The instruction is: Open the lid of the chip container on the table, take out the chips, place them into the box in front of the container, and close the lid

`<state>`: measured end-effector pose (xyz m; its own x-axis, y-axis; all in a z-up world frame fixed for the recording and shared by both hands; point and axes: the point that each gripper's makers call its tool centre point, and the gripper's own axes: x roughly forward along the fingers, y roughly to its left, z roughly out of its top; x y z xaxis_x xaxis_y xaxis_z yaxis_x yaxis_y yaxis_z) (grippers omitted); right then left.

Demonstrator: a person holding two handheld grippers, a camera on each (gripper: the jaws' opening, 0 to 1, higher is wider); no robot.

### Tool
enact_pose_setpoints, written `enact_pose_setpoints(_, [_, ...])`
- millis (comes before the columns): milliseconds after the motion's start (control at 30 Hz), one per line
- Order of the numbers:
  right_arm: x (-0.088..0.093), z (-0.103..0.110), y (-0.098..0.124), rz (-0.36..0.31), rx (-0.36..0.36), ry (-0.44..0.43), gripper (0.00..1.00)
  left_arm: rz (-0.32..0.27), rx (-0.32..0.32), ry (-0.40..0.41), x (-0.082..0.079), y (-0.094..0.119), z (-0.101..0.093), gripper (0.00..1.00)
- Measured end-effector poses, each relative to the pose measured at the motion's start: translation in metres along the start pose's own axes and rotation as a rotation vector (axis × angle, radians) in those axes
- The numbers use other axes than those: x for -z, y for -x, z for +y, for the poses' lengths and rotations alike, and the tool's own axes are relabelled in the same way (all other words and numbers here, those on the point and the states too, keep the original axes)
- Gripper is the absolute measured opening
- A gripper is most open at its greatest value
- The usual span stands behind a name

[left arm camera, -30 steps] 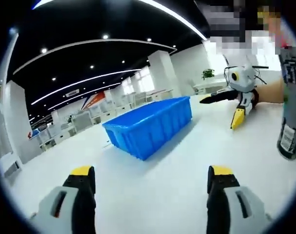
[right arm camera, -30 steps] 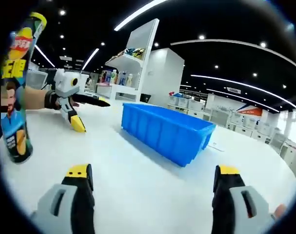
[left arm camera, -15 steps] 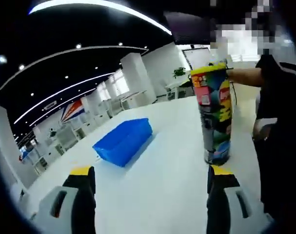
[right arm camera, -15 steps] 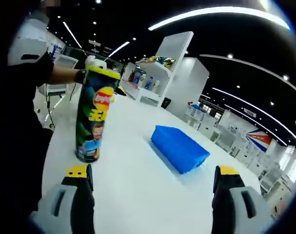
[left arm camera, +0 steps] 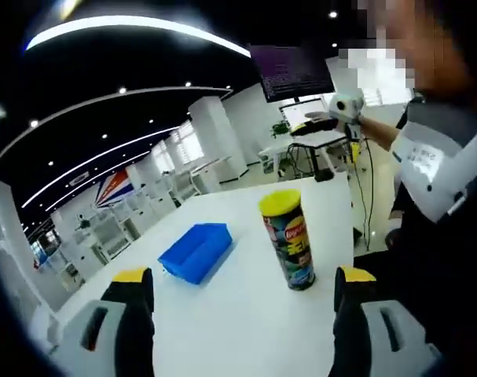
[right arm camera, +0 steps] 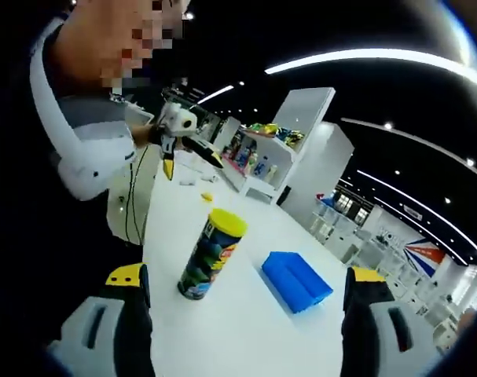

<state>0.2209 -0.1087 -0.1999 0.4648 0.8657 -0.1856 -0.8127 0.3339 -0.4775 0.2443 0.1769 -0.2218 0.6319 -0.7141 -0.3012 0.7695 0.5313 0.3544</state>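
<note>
Two pairs of yellow-tipped jaws rise at the near edge of your views, and both stand spread wide with nothing between them: your left gripper (left arm camera: 242, 279) and your right gripper (right arm camera: 246, 279) are released. Past them, well apart from either, the chip container (left arm camera: 288, 239) stands upright on the white table (left arm camera: 222, 314), its yellow lid (left arm camera: 279, 202) on. In the left gripper view it sits just inside the right jaw; in the right gripper view the container (right arm camera: 208, 254) stands nearer the left jaw. Beyond and beside it lies the blue box (left arm camera: 195, 251), apart from the can. Half a second ago the container loomed large and close in both views; now it looks smaller and farther off, as does the box, and your own torso and sleeve fill more of each picture. Writing on the can's label is too small to read.
</note>
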Motion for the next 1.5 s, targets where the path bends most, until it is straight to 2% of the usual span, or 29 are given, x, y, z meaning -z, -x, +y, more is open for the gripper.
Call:
enact_pose_setpoints(133, [-0.002, 0.003, 0.003, 0.004, -0.013, -0.011, 0.97, 0.046, -0.008, -0.039, 0.004, -0.002, -0.002, 0.95])
enact_pose_setpoints(267, [0.01, 0.002, 0.001, 0.053, 0.0, 0.026, 0.97, 0.066, 0.002, -0.053, 0.005, -0.004, -0.007, 0.95])
enact_pose_setpoints(467, [0.02, 0.002, -0.002, 0.069, -0.007, 0.034, 0.97, 0.047, -0.012, -0.068, 0.002, -0.005, -0.006, 0.95])
enact_pose_setpoints(833, [0.026, 0.005, -0.007, 0.074, -0.024, 0.044, 0.97, 0.07, 0.002, -0.069, 0.009, -0.01, -0.011, 0.95])
enact_pose_setpoints(1500, [0.026, 0.004, 0.001, 0.082, -0.014, 0.075, 0.97, 0.077, 0.012, -0.086, 0.01, -0.011, -0.018, 0.95])
